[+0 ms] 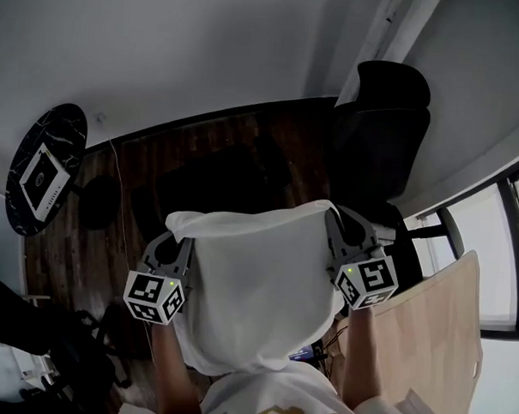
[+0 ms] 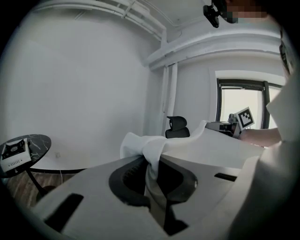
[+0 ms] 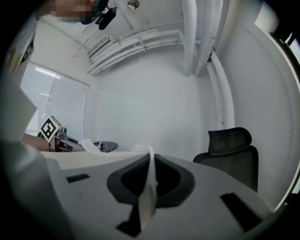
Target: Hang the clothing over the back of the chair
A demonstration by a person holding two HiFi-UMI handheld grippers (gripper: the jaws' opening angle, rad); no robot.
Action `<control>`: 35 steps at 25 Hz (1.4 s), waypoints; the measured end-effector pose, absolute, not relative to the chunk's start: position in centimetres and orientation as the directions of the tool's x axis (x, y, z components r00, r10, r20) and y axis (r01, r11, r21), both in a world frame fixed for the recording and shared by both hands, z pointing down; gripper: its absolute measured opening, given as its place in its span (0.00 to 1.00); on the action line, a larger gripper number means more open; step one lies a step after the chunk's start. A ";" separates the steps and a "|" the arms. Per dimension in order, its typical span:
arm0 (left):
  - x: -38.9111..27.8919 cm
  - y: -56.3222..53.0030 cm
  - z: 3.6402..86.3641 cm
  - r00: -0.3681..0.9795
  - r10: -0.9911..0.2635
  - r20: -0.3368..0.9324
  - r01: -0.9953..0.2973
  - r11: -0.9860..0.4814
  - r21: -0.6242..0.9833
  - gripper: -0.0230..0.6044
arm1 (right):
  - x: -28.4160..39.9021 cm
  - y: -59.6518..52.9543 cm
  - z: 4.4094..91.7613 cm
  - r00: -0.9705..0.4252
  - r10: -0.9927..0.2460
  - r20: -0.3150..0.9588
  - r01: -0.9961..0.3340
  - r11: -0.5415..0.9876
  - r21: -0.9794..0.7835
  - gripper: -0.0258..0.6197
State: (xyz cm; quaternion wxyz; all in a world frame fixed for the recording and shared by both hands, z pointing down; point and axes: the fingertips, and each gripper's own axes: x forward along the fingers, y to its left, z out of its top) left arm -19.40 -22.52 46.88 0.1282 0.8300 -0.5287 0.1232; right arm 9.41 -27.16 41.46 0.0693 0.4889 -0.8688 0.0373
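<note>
Clothing (image 1: 264,288) in plain white, soft and lightly creased, is stretched out flat in the air in front of the person. Its top edge runs straight between the two grippers, and its body sags back toward the person's chest. The left gripper (image 1: 174,238) has its jaws closed on one top corner, which bunches into a small puff just past the tips. The right gripper (image 1: 338,216) has its jaws closed on the other corner, where a thin fold of cloth stands on edge between the pads.

There is one garment and there are two grippers, each with one marker cube. One black office chair (image 1: 378,138) with a headrest stands beyond the cloth and apart from it, on the dark wooden floor (image 1: 201,161). One round black marbled table (image 1: 45,168) carries one white device (image 1: 42,179).

The kind of garment cannot be told, since its lower part is folded under and cut off near the person. The cloth and the right gripper hide the chair's seat and base. A dark shape (image 1: 48,338) at the lower left is too dim to name.
</note>
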 end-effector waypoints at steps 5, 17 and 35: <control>-18.7 -23.0 50.4 0.425 -0.813 0.399 -0.902 -0.418 0.108 0.10 | 9.1 -28.0 43.8 -0.534 -0.819 0.210 -0.836 0.549 0.012 0.07; -16.7 -22.9 57.4 0.479 -0.726 0.492 -0.872 -0.455 0.178 0.10 | 7.5 -29.3 49.8 -0.598 -0.738 0.314 -0.785 0.618 -0.042 0.07; -12.8 -20.0 64.0 0.611 -0.498 0.615 -0.763 -0.577 0.292 0.13 | 5.6 -29.1 53.8 -0.708 -0.555 0.436 -0.655 0.747 -0.112 0.08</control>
